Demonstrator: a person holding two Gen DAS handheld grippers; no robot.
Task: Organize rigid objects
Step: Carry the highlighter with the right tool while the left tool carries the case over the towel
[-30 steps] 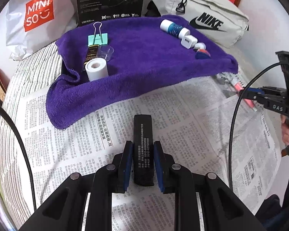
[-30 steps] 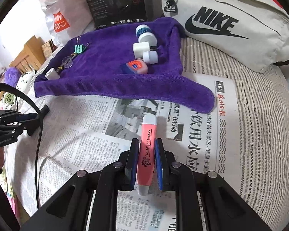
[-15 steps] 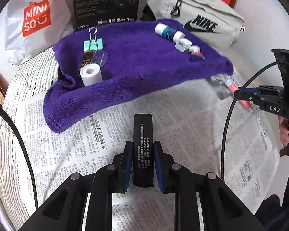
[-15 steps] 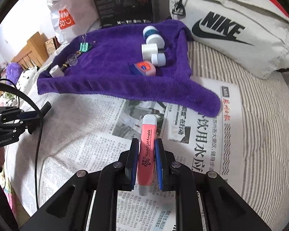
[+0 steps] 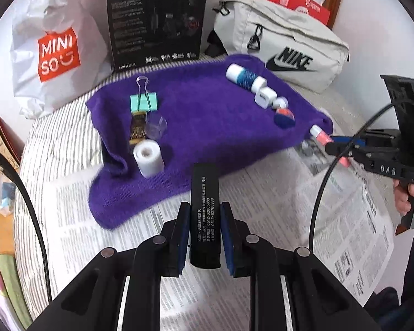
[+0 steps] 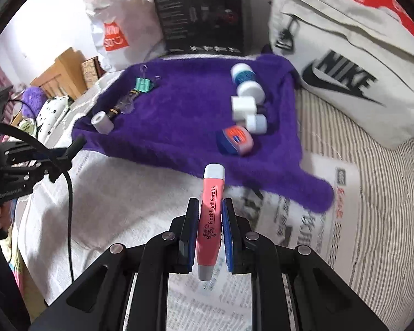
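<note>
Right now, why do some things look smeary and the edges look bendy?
Left wrist view: the white tape roll and purple fluffy towel smear from motion; the black box in the jaws stays sharp.
Right wrist view: the white Nike bag blurs; the pink flashlight pen is crisp.
Both views: fisheye bends edges, with dark corners.

"MINISO" on white bag (image 5: 55, 55), "NIKE" on grey bag (image 5: 289, 58).
</note>
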